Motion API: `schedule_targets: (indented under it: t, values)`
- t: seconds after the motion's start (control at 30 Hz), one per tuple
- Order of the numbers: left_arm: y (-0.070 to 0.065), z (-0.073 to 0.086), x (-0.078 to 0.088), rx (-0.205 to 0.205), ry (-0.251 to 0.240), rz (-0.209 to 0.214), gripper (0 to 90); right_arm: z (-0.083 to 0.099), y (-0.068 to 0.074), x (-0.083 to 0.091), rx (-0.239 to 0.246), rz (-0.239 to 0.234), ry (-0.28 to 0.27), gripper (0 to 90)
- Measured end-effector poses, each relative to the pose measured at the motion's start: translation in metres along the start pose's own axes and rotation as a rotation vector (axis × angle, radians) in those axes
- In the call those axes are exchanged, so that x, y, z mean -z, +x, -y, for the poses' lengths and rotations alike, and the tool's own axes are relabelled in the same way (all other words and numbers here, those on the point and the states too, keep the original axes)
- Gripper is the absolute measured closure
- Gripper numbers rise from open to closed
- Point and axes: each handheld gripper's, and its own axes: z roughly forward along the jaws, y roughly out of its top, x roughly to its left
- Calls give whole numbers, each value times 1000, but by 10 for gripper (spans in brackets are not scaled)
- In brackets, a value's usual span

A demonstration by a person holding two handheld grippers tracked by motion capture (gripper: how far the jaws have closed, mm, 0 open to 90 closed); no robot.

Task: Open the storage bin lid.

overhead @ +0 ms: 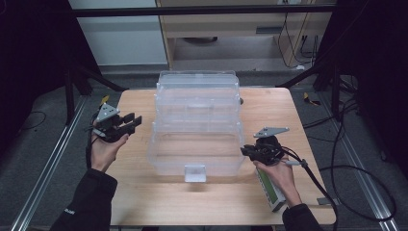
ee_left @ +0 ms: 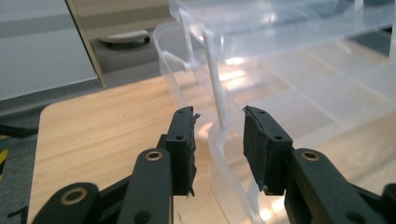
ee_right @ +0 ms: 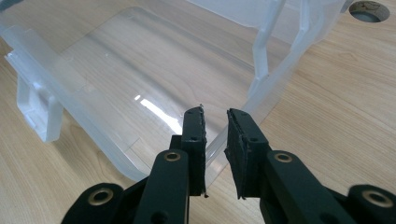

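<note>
On the wooden bench point(overhead: 144, 103), near its middle, stands a clear plastic tiered box point(overhead: 197, 122), its trays fanned open in steps that rise toward the far edge. A small white latch point(overhead: 195, 173) juts from the front of its lowest tray, toward the near edge. The box's far tier reaches the bench's far edge.

At the box's left side, the left gripper point(overhead: 129, 122) is held in the person's left hand point(overhead: 107, 147), its grey three-cornered plate on top, its jaws pointing toward the box and standing apart from it in the high view. In the left gripper view its claw point(ee_left: 218, 140) is moderately wide, the two black jaws parted with the thin upright edge of a clear tray wall point(ee_left: 217, 93) rising in the gap between them; whether either pad touches the plastic cannot be told.

At the box's right near corner, the right gripper point(overhead: 248, 151) is held in the right hand point(overhead: 279, 175), just beside the lowest tray. In the right gripper view its claw point(ee_right: 215, 140) is narrow, the jaws close together but not closed, with the tray's clear corner edge point(ee_right: 219, 140) running into the slot between them.

Beneath the right hand, near the bench's near right corner, lies a green and white oblong object point(overhead: 271, 190). A round hole point(ee_right: 371, 10) shows in the bench top beyond the box in the right gripper view.
</note>
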Motion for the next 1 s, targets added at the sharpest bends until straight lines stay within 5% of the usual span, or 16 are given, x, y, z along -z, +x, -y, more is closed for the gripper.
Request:
schedule_targets:
  t: [0.27, 0.53, 0.7, 0.87, 1.0]
  values:
    - [-16, 23, 8, -6, 37, 28, 645, 0, 0, 0, -1, 1, 0, 773]
    - [-33, 47, -4, -16, 121, 73, 652, 0, 0, 0, -8, -2, 1, 768]
    - [-37, 52, -11, -50, 170, 62, 660, 0, 0, 0, -9, 0, -2, 768]
    - [-38, 58, -17, -41, 224, 48, 700, 0, 0, 0, -17, 0, 1, 769]
    - [-37, 60, -17, -19, 219, 53, 720, -1, 0, -1, -9, 1, 3, 772]
